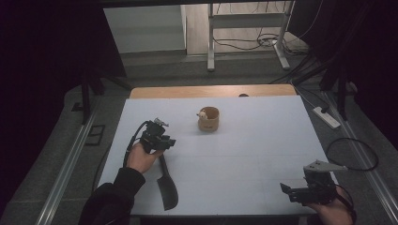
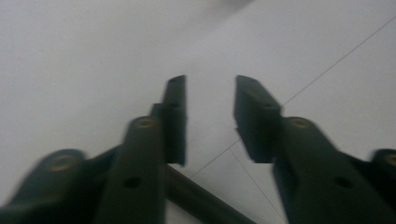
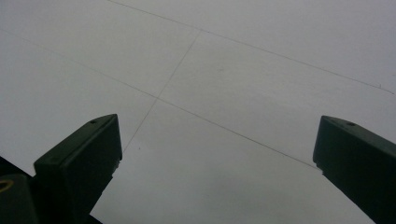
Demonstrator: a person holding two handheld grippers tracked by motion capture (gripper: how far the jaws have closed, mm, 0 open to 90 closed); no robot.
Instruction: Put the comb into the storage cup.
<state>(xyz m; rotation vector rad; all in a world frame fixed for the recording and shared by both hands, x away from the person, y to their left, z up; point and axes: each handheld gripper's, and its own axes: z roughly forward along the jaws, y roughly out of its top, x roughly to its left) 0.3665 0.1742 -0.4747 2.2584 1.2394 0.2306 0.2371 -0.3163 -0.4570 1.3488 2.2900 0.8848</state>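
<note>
A black, broad-bladed tool [image 1: 167, 187] lies near the table's front left, its handle running up under my left hand. My left gripper [image 1: 165, 144] hovers over that handle. In the left gripper view the jaws [image 2: 210, 93] stand narrowly apart with bare table between the pads, and the dark handle [image 2: 201, 200] crosses low beneath them, near their base. At the front right, my right gripper [image 1: 290, 191] rests low over the table, and its jaws [image 3: 219, 126] stand wide open with nothing between them.
A small wooden cup [image 1: 209, 119] stands at the table's middle back with a pale little thing [image 1: 202, 114] at its rim. The white table top [image 1: 253, 150] ends at a wooden strip at the far edge. Cables and a power strip [image 1: 325, 117] lie on the floor to the right.
</note>
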